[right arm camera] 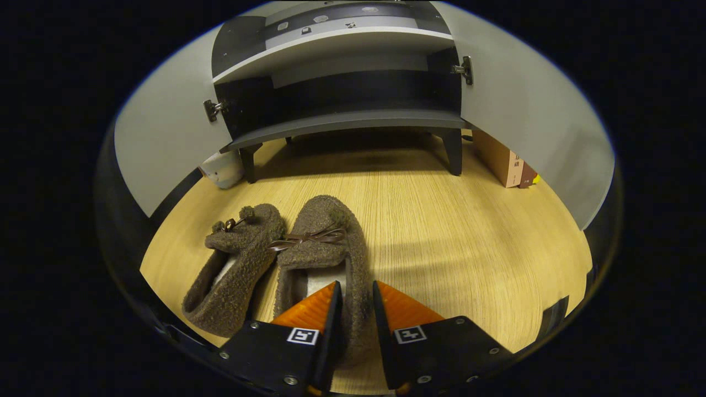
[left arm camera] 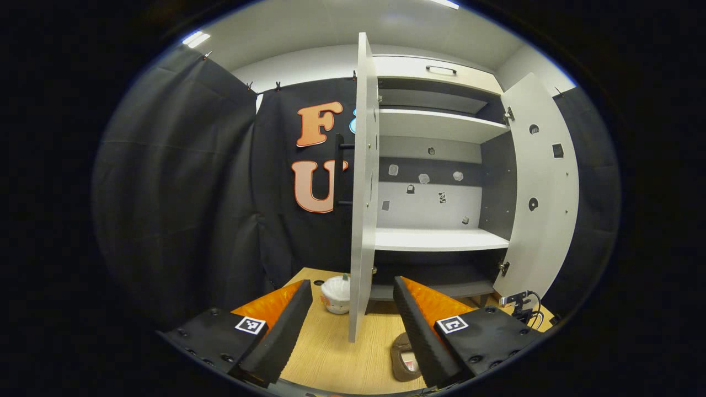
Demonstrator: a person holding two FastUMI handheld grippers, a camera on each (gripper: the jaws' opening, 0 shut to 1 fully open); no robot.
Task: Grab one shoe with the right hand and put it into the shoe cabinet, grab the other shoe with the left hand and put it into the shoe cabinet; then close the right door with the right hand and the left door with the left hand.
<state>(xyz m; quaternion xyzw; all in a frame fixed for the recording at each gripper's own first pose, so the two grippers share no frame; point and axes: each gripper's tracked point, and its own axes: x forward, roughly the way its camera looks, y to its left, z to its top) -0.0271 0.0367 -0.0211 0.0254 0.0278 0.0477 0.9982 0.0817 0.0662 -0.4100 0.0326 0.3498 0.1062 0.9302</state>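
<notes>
Two brown fuzzy shoes lie side by side on the wooden floor in the right gripper view. My right gripper point(right arm camera: 356, 314) is shut on the right side wall of the right-hand shoe point(right arm camera: 325, 242), one finger inside it and one outside. The left-hand shoe point(right arm camera: 234, 264) lies beside it, tilted on its side. The shoe cabinet point(right arm camera: 342, 118) stands ahead with both doors wide. In the left gripper view my left gripper point(left arm camera: 350, 325) is open and held up, facing the edge of the left door point(left arm camera: 361, 187); the right door point(left arm camera: 543, 187) stands open, and part of a shoe point(left arm camera: 404, 358) shows below.
A white round container point(left arm camera: 336, 294) sits on the floor by the left door. A cardboard box point(right arm camera: 499, 157) stands right of the cabinet behind the right door. A small camera on cables point(left arm camera: 518, 306) sits at the right. Open wooden floor point(right arm camera: 469, 242) lies before the cabinet.
</notes>
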